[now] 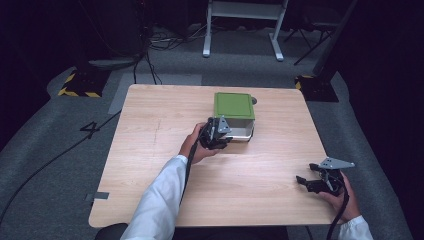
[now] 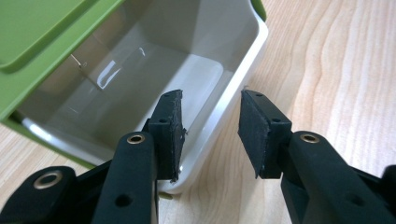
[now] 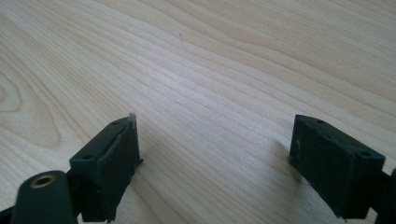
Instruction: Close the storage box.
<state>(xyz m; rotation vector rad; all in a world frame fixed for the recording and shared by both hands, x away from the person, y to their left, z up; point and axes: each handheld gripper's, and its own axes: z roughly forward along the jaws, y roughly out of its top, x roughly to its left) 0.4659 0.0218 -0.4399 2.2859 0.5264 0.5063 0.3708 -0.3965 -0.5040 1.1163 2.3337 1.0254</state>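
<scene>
the white box (image 1: 240,131) with its green lid (image 1: 234,105) sits on the table (image 1: 150,165) a little past the middle, toward the far edge. the lid is slid back, so the near end of the box is uncovered. the left tongs (image 1: 223,134) are right at that open near end. in the left gripper view, the left tongs (image 2: 210,133) straddle the near wall of the white box (image 2: 140,79), one pad inside and one outside. the jaws stand apart, and the pads do not seem to press on the wall. the green lid (image 2: 42,42) lies just ahead and to the left there. the right tongs (image 1: 306,181) rest well apart near the right front corner, jaws wide over bare table (image 3: 210,70). the left hand is by far the nearer, and i judge any next move on the box falls to it.
</scene>
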